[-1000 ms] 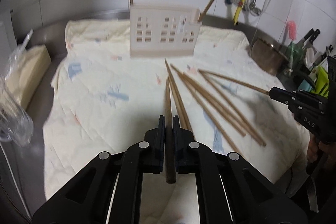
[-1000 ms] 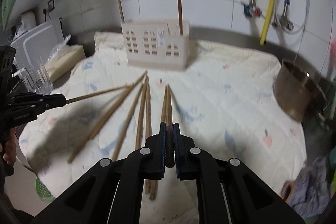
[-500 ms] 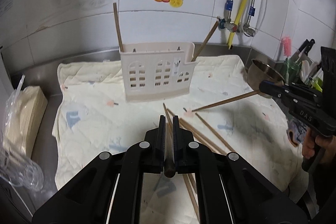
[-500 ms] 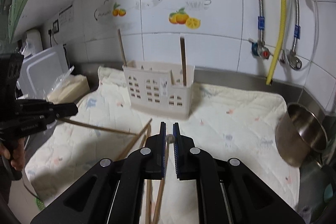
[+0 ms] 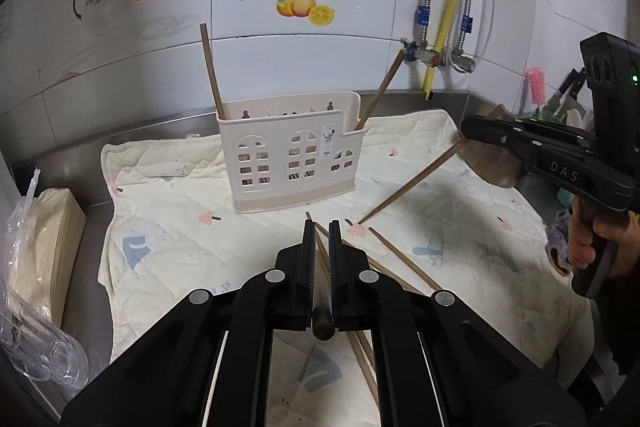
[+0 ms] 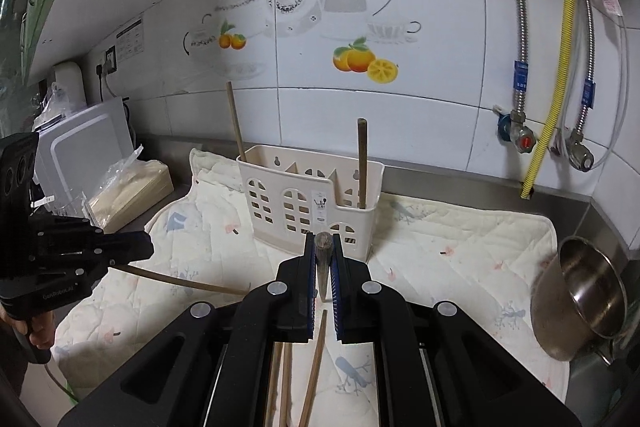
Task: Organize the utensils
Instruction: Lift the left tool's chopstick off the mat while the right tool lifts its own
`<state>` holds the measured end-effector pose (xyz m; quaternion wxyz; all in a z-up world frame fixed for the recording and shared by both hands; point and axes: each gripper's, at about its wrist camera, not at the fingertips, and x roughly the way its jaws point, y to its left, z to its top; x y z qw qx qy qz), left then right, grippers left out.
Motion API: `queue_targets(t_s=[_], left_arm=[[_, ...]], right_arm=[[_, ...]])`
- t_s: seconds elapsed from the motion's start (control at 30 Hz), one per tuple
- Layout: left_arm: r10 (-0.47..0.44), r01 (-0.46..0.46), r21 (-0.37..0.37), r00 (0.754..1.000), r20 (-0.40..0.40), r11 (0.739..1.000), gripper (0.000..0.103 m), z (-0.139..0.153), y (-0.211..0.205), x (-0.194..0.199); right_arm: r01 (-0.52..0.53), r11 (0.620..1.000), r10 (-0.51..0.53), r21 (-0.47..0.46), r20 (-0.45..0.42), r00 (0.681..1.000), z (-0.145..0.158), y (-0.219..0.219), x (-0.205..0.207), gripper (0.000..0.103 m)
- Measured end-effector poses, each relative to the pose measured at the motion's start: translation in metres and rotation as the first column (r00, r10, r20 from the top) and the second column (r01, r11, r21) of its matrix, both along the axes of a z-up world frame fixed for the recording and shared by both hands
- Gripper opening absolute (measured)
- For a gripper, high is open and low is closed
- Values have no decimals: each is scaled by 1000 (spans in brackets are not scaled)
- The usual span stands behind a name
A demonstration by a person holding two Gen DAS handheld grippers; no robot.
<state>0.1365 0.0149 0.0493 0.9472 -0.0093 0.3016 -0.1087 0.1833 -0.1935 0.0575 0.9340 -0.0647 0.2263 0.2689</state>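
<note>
Beige utensil holder stands upright at frame centre on the quilted cloth, two chopsticks already in it: one at its left end, one leaning out right. Loose chopsticks lie on the cloth below it. Left gripper, bottom centre, is clamped tight on a chopstick. Right gripper is likewise closed on another chopstick, tip angled down. Steel pot at right edge, plastic-wrapped stack far left.
</note>
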Motion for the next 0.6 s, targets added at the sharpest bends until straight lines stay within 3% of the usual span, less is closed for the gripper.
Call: queue_targets(t_s=[0.3, 0.6], left_arm=[[16, -17, -31, 1000, -14, 999, 5, -12, 2, -13], [47, -64, -144, 991, -124, 988, 5, -70, 13, -40]], right_arm=[[10, 1000, -10, 17, 4, 1000, -1, -8, -11, 7], [41, 998, -40, 50, -16, 999, -13, -24, -31, 7]])
